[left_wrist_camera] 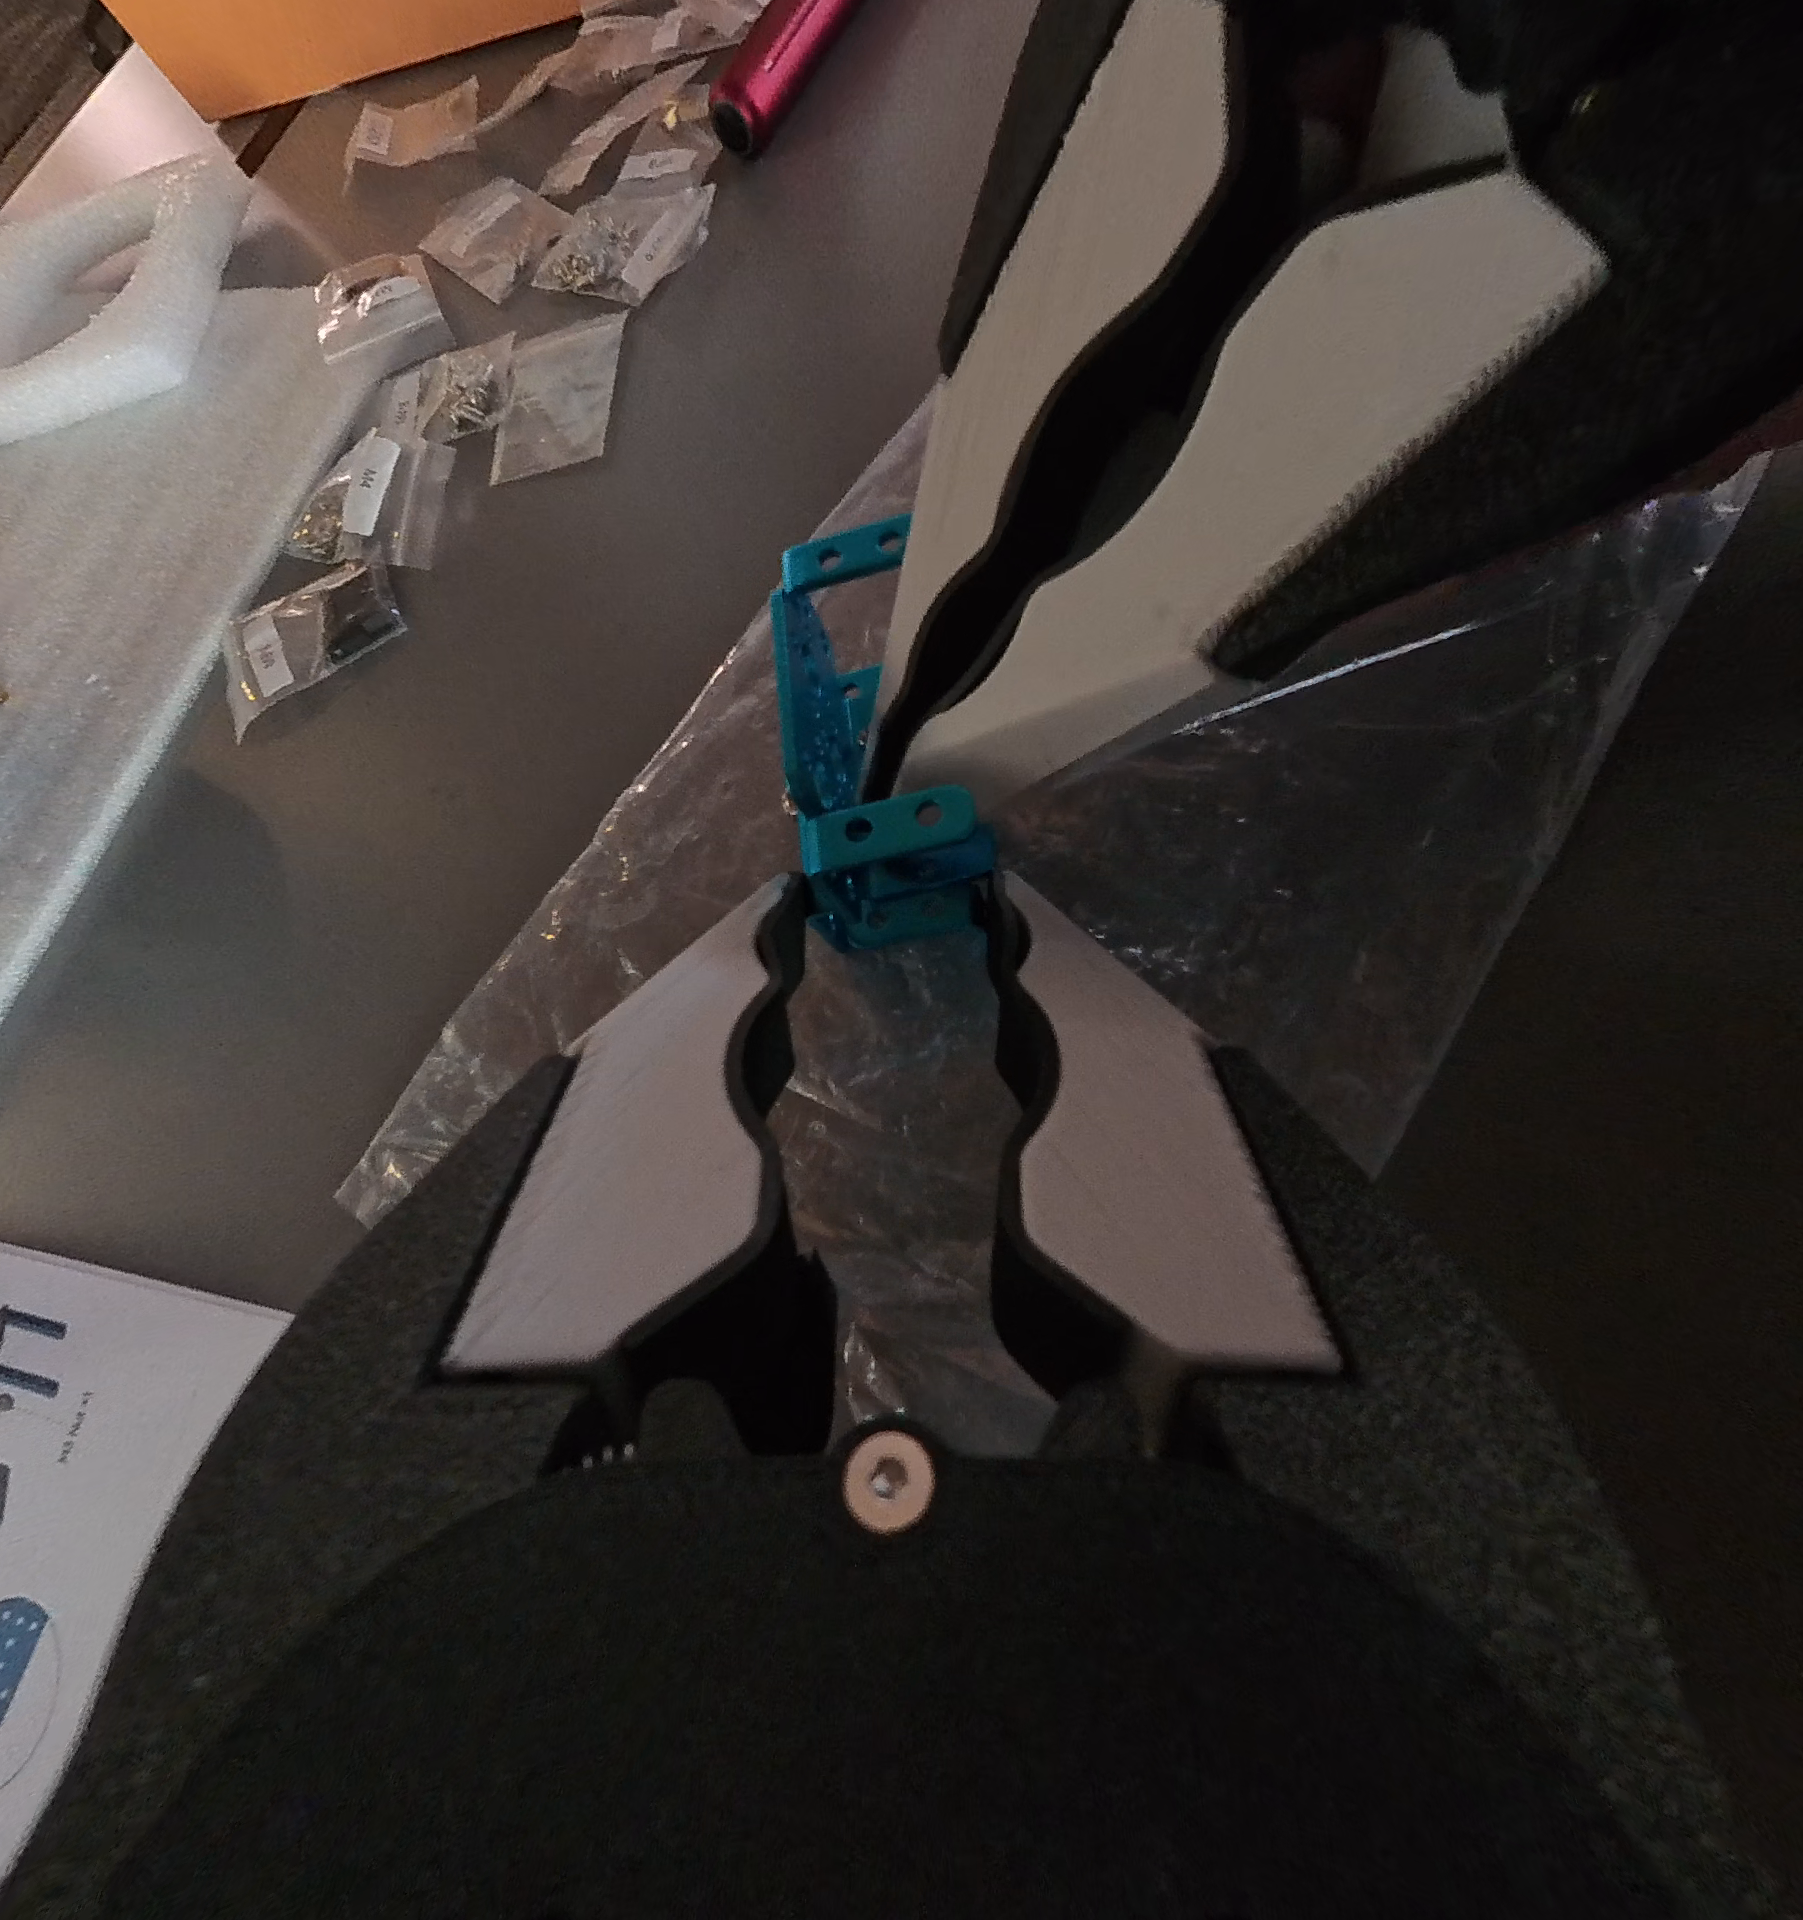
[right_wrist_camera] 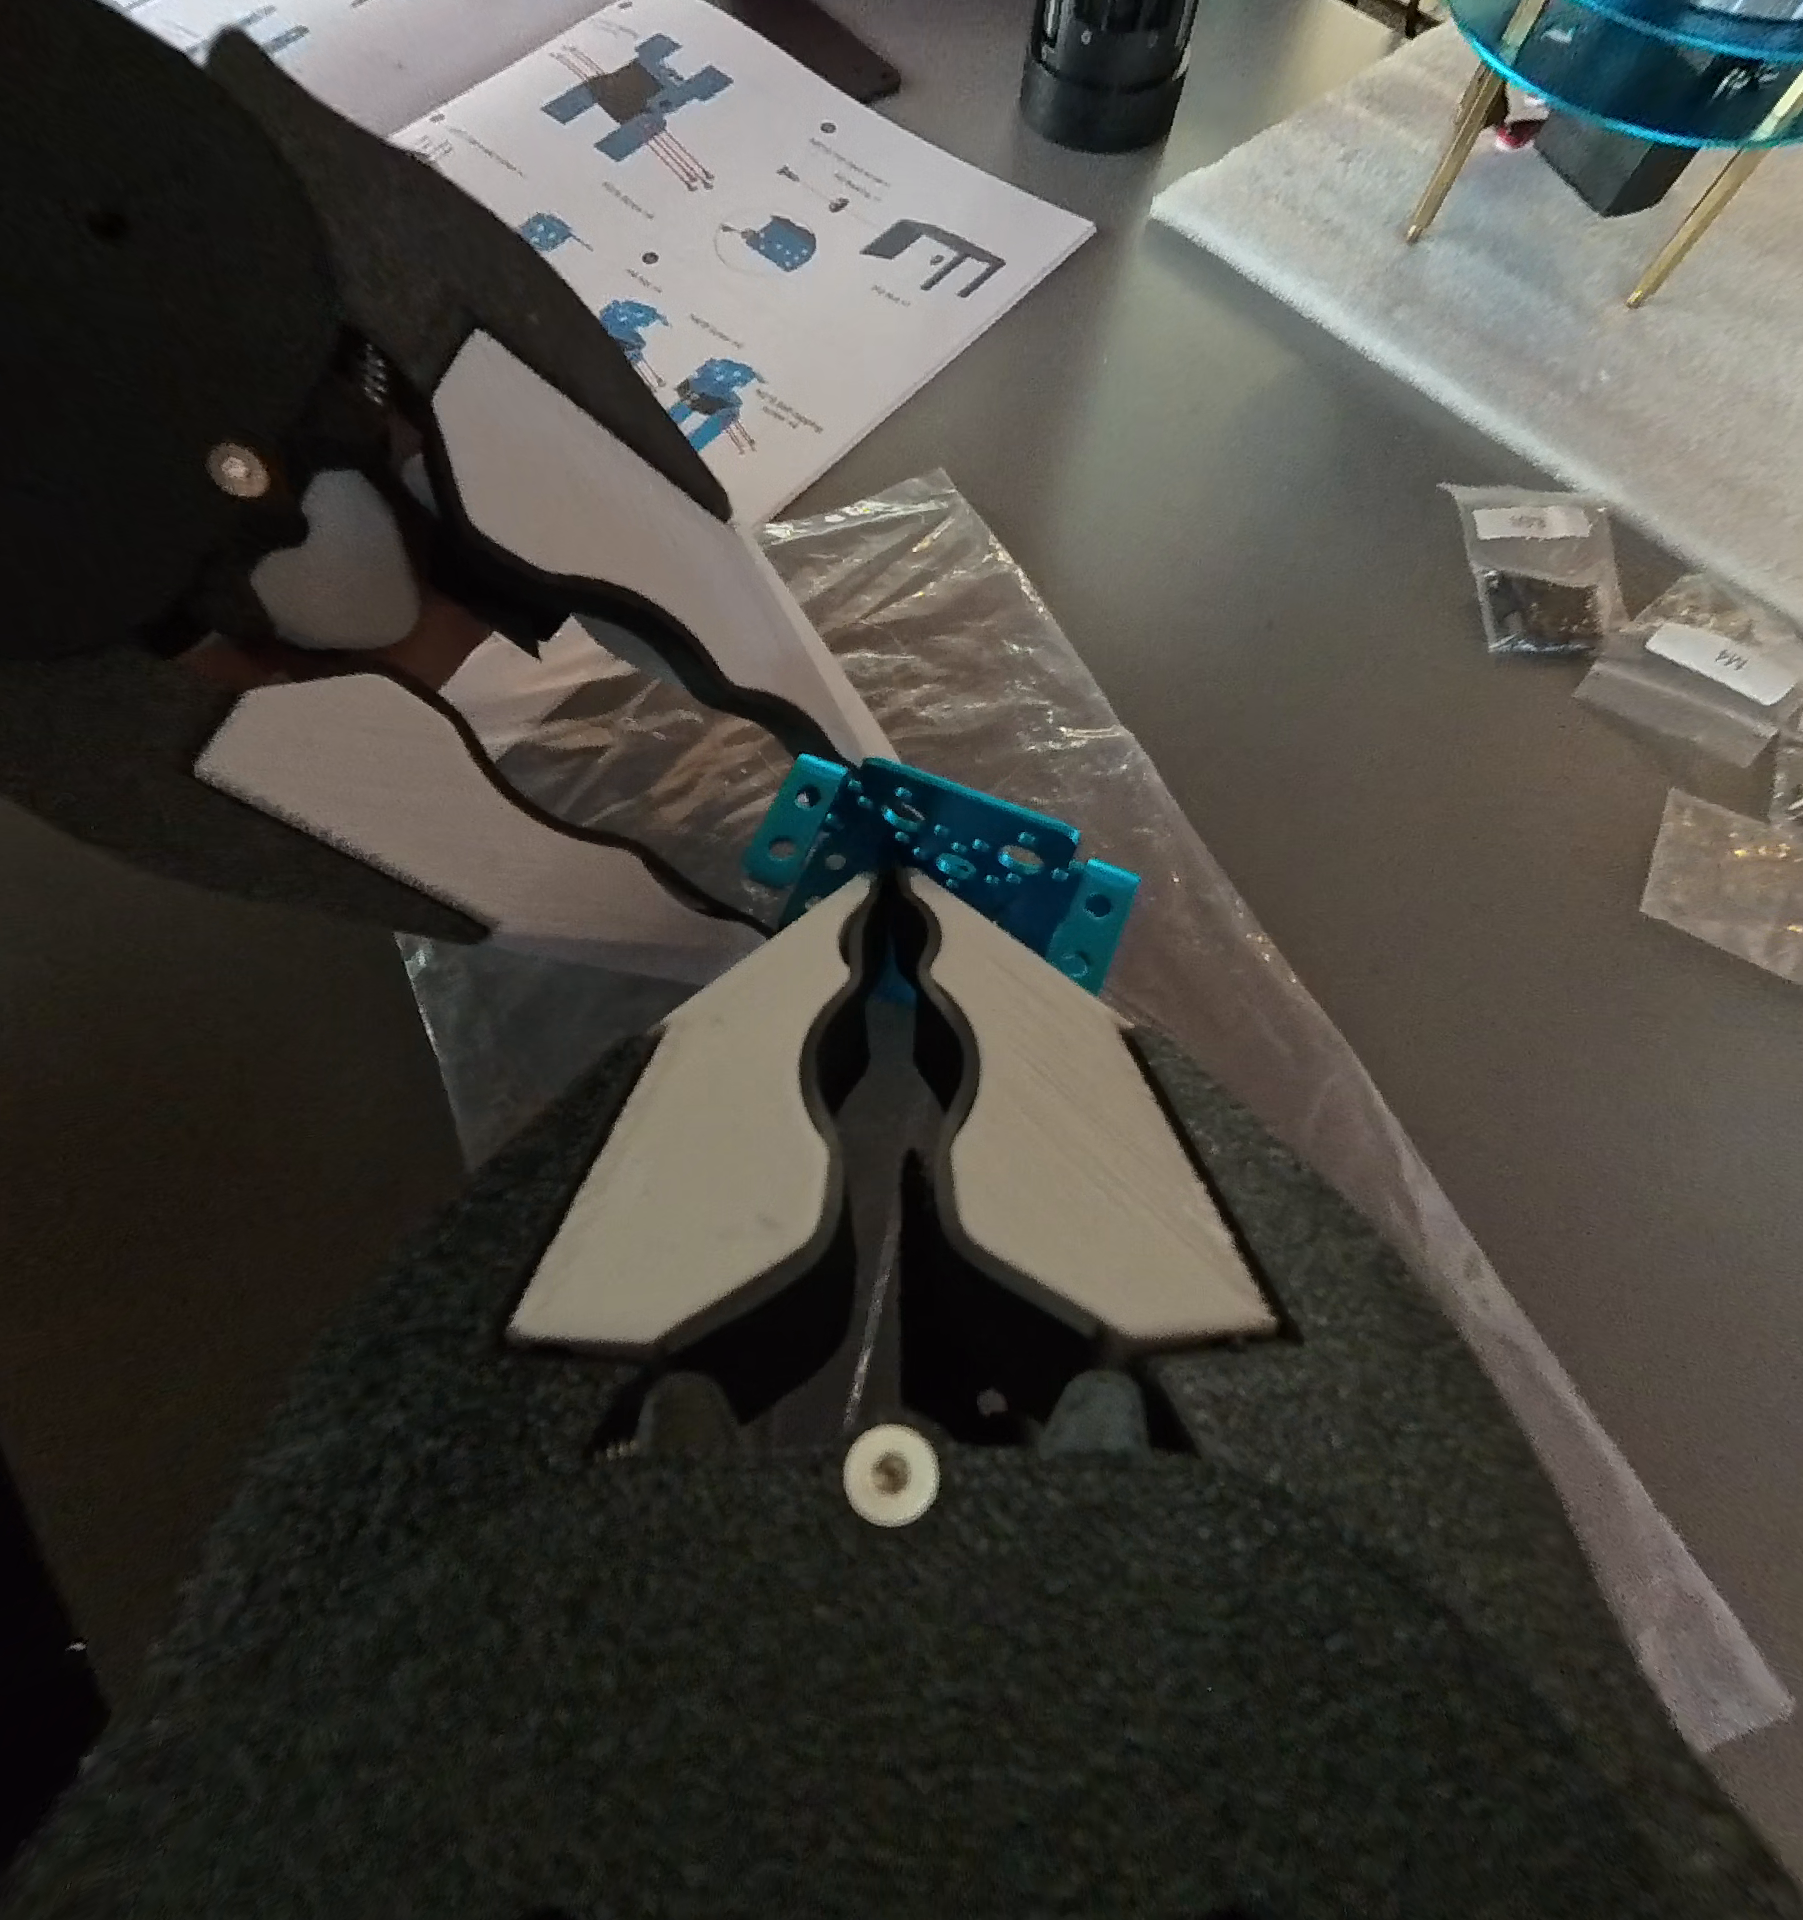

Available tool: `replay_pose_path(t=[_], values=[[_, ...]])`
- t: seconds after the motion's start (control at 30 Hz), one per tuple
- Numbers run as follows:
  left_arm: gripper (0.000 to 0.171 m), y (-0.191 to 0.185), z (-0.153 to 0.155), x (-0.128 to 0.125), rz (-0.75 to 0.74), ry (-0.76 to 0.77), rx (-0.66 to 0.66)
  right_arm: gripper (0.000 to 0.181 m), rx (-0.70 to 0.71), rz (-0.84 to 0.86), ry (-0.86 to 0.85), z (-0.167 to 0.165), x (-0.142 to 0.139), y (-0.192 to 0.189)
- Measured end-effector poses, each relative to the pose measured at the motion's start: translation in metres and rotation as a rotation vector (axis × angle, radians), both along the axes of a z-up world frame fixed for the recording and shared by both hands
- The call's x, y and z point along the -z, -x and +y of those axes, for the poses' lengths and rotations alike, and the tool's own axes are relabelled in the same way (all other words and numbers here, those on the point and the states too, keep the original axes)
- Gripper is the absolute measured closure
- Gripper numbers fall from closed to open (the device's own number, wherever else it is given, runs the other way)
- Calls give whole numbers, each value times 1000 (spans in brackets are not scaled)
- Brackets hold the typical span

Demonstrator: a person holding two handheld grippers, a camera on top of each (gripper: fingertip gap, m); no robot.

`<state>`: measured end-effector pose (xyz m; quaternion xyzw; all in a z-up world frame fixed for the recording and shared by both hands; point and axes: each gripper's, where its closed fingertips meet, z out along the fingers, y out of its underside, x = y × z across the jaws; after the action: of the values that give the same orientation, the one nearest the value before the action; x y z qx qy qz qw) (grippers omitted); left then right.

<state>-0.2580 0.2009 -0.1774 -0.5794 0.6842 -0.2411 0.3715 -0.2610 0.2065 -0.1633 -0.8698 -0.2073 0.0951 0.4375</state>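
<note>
- Left wrist view: the left gripper point(left_wrist_camera: 897, 904) pinches the lower end of a blue metal bracket point(left_wrist_camera: 881, 852) between its tips, over a clear plastic bag point(left_wrist_camera: 1344, 883) on the grey table point(left_wrist_camera: 564, 675).
- The right gripper point(right_wrist_camera: 892, 894), closed narrow, clamps the same bracket's perforated plate just ahead of its tips.
- Small parts bags point(left_wrist_camera: 481, 312) lie far ahead-left of the left gripper; an instruction sheet point(right_wrist_camera: 772, 239) lies ahead-left of the right one.

**Grey table, cluttered**

A grey table point(left_wrist_camera: 585, 665) is covered with loose items. A clear plastic sheet point(right_wrist_camera: 980, 644) is spread at the centre. Small zip bags of hardware point(left_wrist_camera: 461, 312) are scattered nearby. A white foam sheet point(right_wrist_camera: 1499, 312), an illustrated instruction sheet point(right_wrist_camera: 772, 239) and a magenta cylinder point(left_wrist_camera: 772, 73) are also laid on it.
</note>
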Motion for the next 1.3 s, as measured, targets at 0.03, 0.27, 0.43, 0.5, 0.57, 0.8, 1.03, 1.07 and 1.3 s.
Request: replay_pose_path(t=[0.03,0.27,0.43,0.5,0.57,0.8,1.03,1.07,1.3], values=[[137,0,0,0,0,2,0,181,-1,7,-2,0,-1,1],[137,1,-1,0,1,10,0,181,-17,25,-93,-25,-40,-29],[110,3,-6,-14,-42,57,19,181,-56,-30,-138,-32,-50,-57],[104,6,-10,-24,-58,82,31,181,-105,-33,-120,-33,-46,-63],[104,11,-12,-33,-63,68,26,178,-164,-39,-91,-34,-40,-71],[137,26,-20,-75,-119,98,-81,163,-526,42,11,-26,-31,-78],[147,5,-16,-73,169,265,-155,161,-560,257,87,-15,-26,-78],[147,0,-16,-69,228,294,-157,161,-566,282,91,-21,-27,-78],[149,-14,-2,-48,629,237,-136,165,-548,291,59,-27,-28,-84]])
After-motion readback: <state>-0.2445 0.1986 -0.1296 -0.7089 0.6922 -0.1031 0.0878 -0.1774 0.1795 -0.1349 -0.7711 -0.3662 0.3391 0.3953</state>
